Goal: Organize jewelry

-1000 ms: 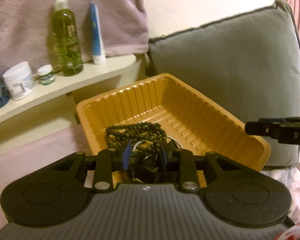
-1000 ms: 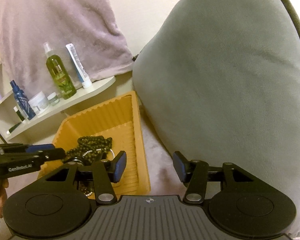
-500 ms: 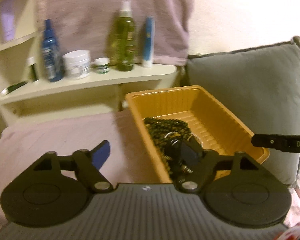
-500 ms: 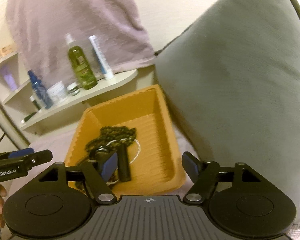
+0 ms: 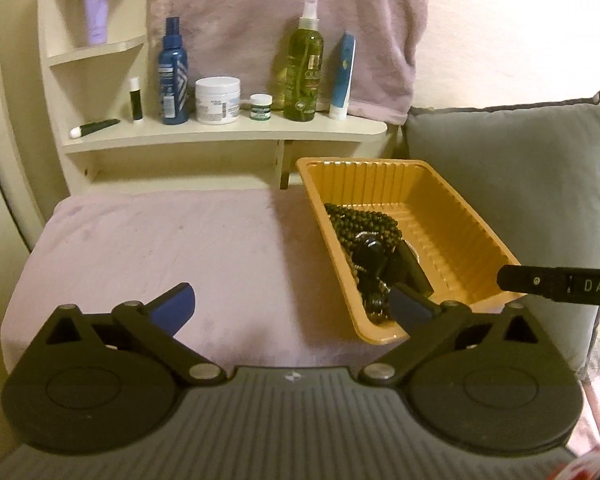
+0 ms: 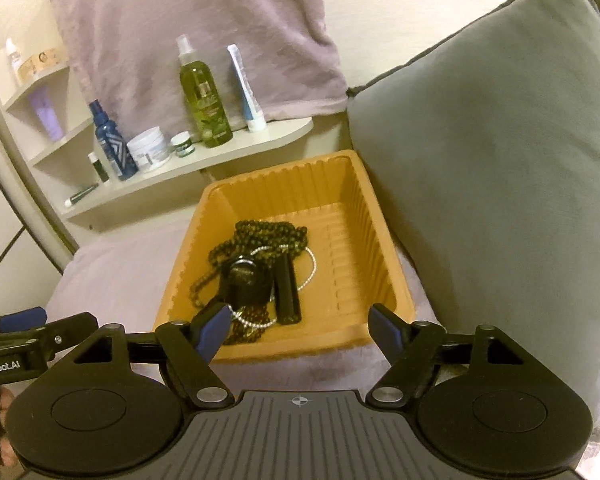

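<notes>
An orange ribbed tray point(image 5: 452, 216) sits on a pink cloth, beside a grey cushion. In it lies a heap of jewelry: a dark bead necklace point(image 6: 268, 232), a black round piece point(image 6: 246, 278), a black bar point(image 6: 288, 292) and a thin silver chain point(image 6: 310, 268). My left gripper point(image 5: 292, 304) hovers over the cloth just left of the tray's near corner, jaws opening wide with nothing between them. My right gripper point(image 6: 300, 324) is above the tray's near rim, jaws also opening and empty. The bead necklace point(image 5: 360, 220) shows in the left wrist view too.
A cream corner shelf point(image 5: 220, 136) behind the tray carries a green spray bottle point(image 5: 302, 68), a blue bottle point(image 5: 174, 76), jars and tubes. A pink towel point(image 6: 188, 40) hangs on the wall. The grey cushion point(image 6: 500, 160) walls off the tray's right side.
The left gripper let go of the dark jewelry into the tray, spread its jaws wide and drew back to the left. The right gripper widened and backed off, bringing the tray into full view.
</notes>
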`<act>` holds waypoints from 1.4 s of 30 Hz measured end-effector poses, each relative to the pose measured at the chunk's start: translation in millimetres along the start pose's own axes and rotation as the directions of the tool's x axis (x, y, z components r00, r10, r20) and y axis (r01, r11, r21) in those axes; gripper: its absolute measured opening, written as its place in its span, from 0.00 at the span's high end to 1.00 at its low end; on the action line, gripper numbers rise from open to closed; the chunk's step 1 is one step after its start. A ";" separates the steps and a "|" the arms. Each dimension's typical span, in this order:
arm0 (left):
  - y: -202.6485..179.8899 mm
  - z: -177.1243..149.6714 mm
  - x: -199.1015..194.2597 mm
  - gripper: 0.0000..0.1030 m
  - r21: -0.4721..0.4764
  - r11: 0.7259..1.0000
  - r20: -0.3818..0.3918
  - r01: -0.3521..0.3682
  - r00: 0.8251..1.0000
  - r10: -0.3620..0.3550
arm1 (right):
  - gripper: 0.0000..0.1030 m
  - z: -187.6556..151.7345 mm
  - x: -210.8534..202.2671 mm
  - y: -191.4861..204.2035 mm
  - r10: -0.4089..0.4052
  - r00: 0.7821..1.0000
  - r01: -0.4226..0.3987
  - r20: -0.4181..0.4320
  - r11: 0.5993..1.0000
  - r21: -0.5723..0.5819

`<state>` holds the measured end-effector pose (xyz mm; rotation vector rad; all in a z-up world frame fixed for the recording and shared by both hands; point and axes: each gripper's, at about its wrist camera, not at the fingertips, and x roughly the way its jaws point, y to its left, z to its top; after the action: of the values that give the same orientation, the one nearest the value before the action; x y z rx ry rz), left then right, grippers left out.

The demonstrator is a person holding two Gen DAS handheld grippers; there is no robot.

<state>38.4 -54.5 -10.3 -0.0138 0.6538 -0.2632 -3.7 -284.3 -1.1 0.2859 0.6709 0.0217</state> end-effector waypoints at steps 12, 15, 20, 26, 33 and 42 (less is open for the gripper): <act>-4.3 -7.2 -18.3 0.01 -0.016 1.000 -0.068 -0.018 0.998 0.016 | 0.26 -6.3 -15.5 16.5 -0.039 0.998 0.036 -0.041 0.997 -0.064; -2.9 -10.6 -22.7 0.01 -0.027 1.000 -0.092 -0.009 0.996 0.006 | 0.26 -8.1 -17.6 22.2 -0.041 0.997 0.036 -0.059 0.996 -0.088; 2.8 -15.5 -31.2 0.01 -0.046 0.998 -0.106 -0.035 0.994 0.030 | 0.26 -11.7 -19.5 32.5 -0.034 0.996 0.025 -0.081 0.994 -0.109; 14.6 -20.3 -39.9 0.01 -0.062 0.995 -0.118 -0.076 0.991 0.068 | 0.26 -17.6 -19.3 49.6 0.002 0.993 -0.016 -0.115 0.992 -0.127; 24.0 -24.2 -47.5 0.01 -0.078 0.990 -0.111 -0.122 0.987 0.113 | 0.26 -20.3 -18.0 62.8 0.007 0.992 -0.025 -0.123 0.989 -0.149; 24.9 -24.8 -50.0 0.01 -0.082 0.987 -0.100 -0.136 0.987 0.127 | 0.26 -21.3 -17.4 68.5 0.012 0.993 -0.031 -0.119 0.987 -0.158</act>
<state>-8.7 -16.4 -2.4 -0.0432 0.7566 -0.1077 -25.5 -215.0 11.9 0.1387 0.7785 0.1132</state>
